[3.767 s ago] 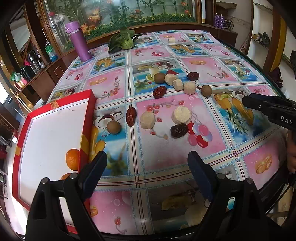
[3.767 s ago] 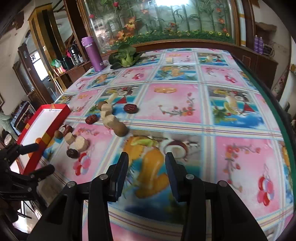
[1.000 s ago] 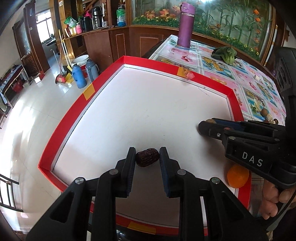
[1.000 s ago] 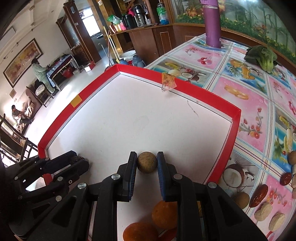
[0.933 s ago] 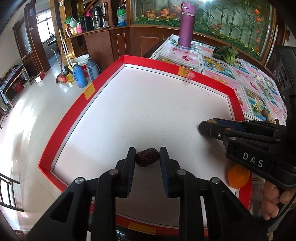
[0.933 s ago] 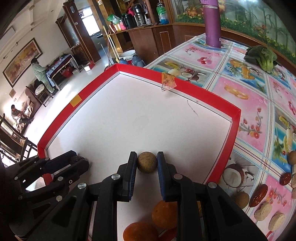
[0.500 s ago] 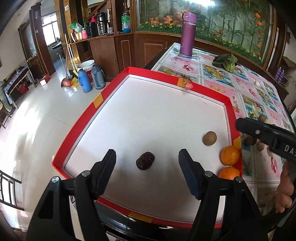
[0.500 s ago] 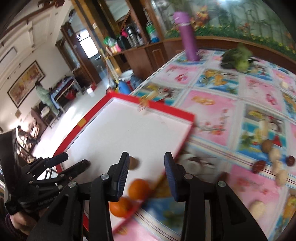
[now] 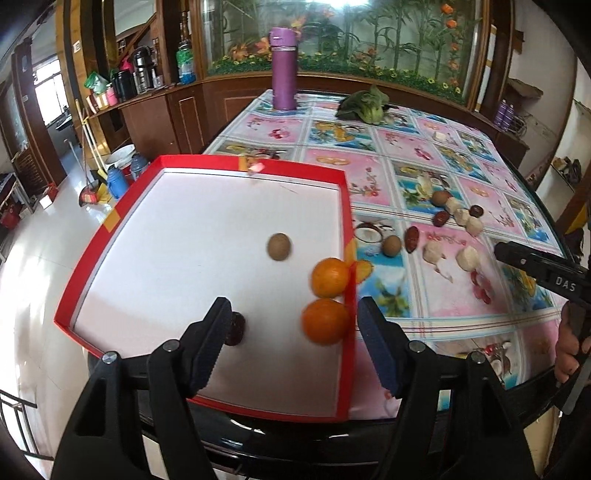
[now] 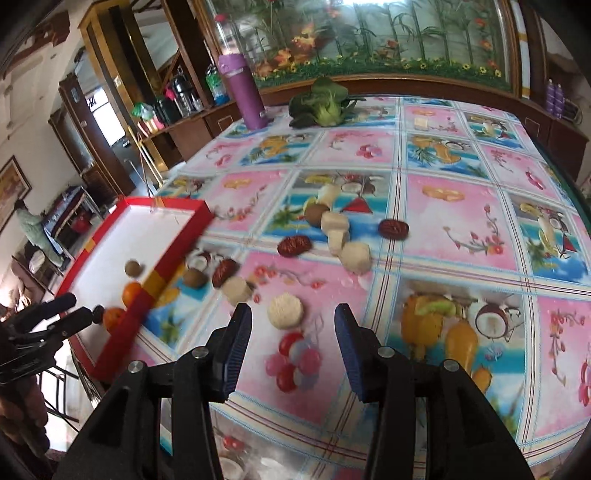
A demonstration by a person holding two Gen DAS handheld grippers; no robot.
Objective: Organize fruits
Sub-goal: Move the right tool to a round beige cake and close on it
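purple flask, leafy greens, floral tablecloth

floor: glossy white tile | cabinets: dark wood | back wall: aquarium with plants

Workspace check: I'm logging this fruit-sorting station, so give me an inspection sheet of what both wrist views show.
Surface: fruit-print glossy tablecloth, partly motion-blurred.
Job's things: shallow red-rimmed white tray holds two oranges, a round brown fruit and a dark date; dates, brown fruits and pale round pieces lie on the cloth.
Clutter: purple bottle, leafy green vegetable.
Grippers: left tool open over the tray; right tool open above the cloth.
Cables: nothing seen.
Surroundings: wooden cabinets, a person by the far wall.
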